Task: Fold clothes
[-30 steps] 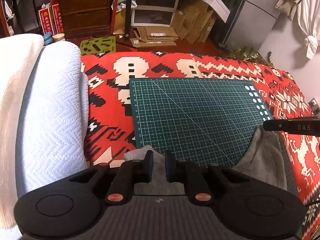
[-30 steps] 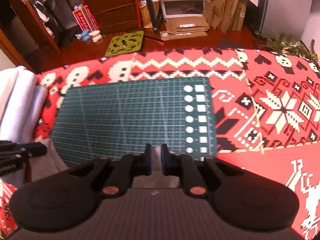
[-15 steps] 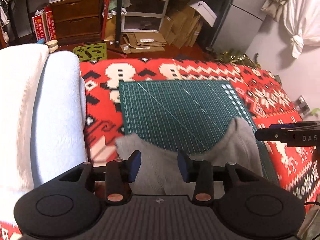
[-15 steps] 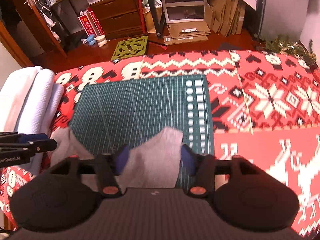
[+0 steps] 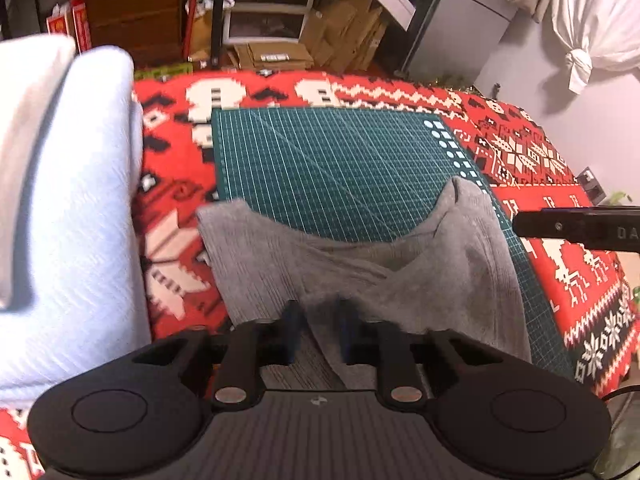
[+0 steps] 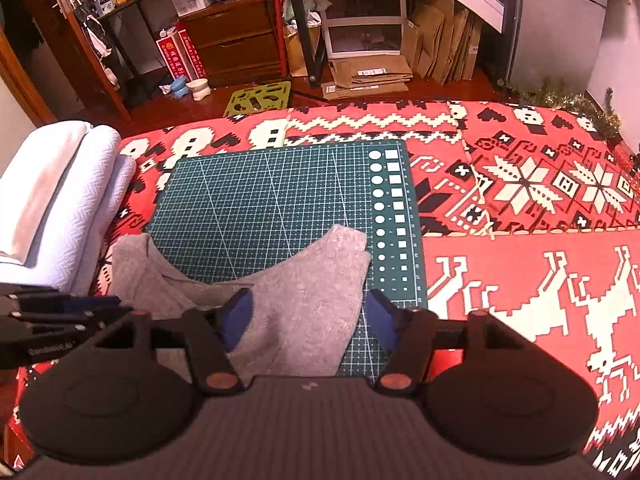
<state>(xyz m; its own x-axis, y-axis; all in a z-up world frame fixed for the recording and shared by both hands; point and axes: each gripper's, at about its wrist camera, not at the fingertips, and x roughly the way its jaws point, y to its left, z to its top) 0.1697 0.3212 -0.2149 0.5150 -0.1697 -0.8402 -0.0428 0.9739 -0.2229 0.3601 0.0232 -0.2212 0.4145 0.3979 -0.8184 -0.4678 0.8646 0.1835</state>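
Observation:
A grey garment (image 5: 460, 264) lies crumpled over the near edge of the green cutting mat (image 5: 340, 168), with two corners reaching up onto the mat. My left gripper (image 5: 320, 324) is shut on a raised fold at the grey garment's near left part. In the right wrist view the grey garment (image 6: 312, 280) lies between and under the blue pads of my right gripper (image 6: 310, 312). Its jaws are closing, and the pads stand apart from the cloth. The right gripper's side (image 5: 580, 228) shows at the right of the left wrist view.
A stack of folded white and pale blue towels (image 6: 60, 192) rises at the left of the mat (image 6: 272, 200). A red patterned blanket (image 6: 520, 280) covers the surface. Beyond its far edge are a floor, cardboard and wooden drawers.
Both grippers drew back and much more of the grey garment now shows on the mat. The left jaws opened, then shut on a fold. The right jaws went from shut to wide apart.

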